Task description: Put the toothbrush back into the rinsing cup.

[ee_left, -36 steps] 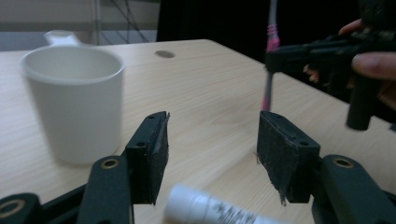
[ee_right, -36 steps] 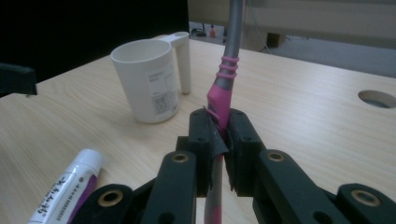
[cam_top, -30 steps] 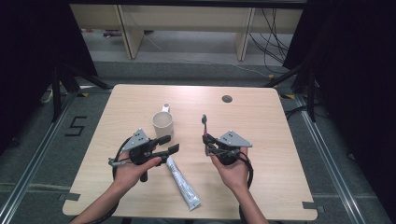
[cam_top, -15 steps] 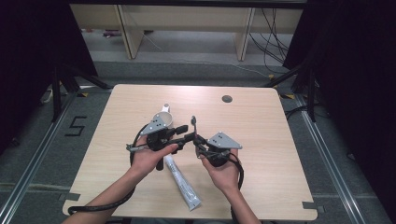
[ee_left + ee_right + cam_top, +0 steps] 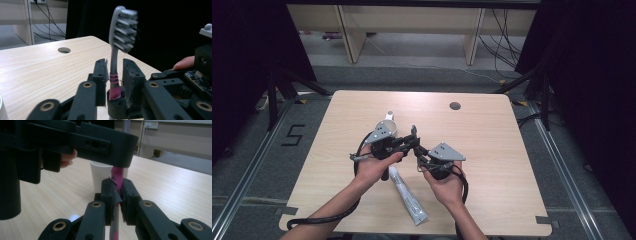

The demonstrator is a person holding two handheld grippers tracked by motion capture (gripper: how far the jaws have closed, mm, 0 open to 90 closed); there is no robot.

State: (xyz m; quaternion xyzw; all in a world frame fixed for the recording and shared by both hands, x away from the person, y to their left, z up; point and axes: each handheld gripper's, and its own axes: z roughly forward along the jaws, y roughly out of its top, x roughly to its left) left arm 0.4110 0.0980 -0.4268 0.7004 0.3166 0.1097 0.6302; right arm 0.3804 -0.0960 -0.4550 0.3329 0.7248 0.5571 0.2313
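Note:
A grey toothbrush (image 5: pixel 114 53) with a pink grip stands upright, bristles on top. My right gripper (image 5: pixel 117 182) is shut on its pink handle (image 5: pixel 117 173). My left gripper (image 5: pixel 114 62) has one jaw on each side of the brush's neck just above the right gripper, with a narrow gap still showing, so it is open. In the high view the left gripper (image 5: pixel 411 141) and right gripper (image 5: pixel 419 151) meet at the toothbrush (image 5: pixel 413 132) over the middle of the table. A white cup (image 5: pixel 100 173) stands just behind them.
A white toothpaste tube (image 5: pixel 407 197) lies on the wooden table (image 5: pixel 492 150) near its front edge, between the forearms. A round cable hole (image 5: pixel 455 106) is at the back right. The cup's rim (image 5: pixel 388 119) peeks out behind the left gripper.
The two grippers were apart, the right one holding the toothbrush upright. The left gripper has swung right, in front of the cup, and its jaws now flank the brush's neck.

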